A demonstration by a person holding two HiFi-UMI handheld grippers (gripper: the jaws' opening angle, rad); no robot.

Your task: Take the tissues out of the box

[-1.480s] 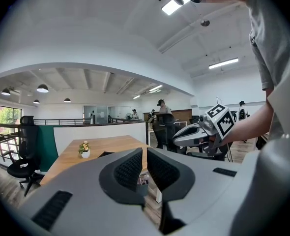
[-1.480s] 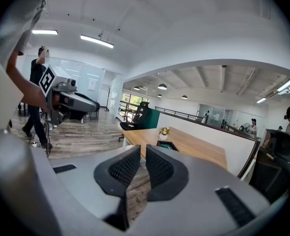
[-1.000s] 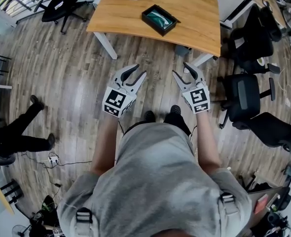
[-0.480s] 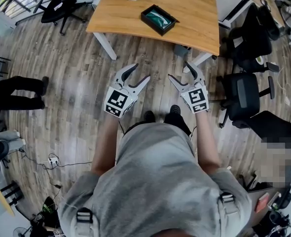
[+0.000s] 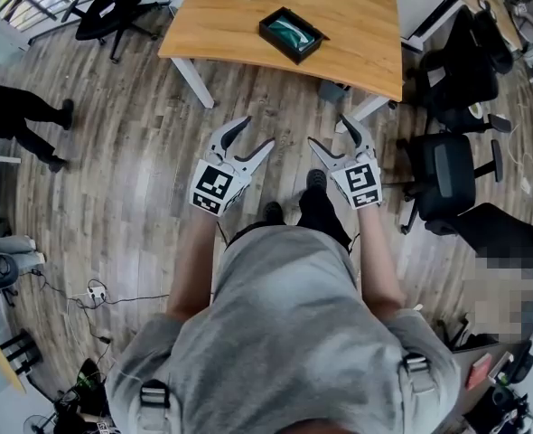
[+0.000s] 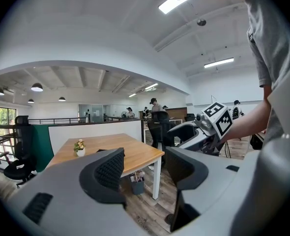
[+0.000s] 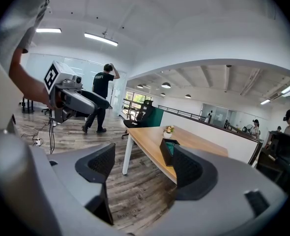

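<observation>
Both released: left tongs and right tongs, jaws just been opening, nothing between them. You hold both out front, near level, aimed at table. Looks like ready pose before approach; task not begun. Black box lies on table well ahead of both tongs, about midway between their lines, untouched. Inside it tissues show only as teal patch; can't tell if sheet sticks up. Right gripper view: own jaw cuts off far part of box. Left gripper view: box barely peeks beside jaw.
</observation>
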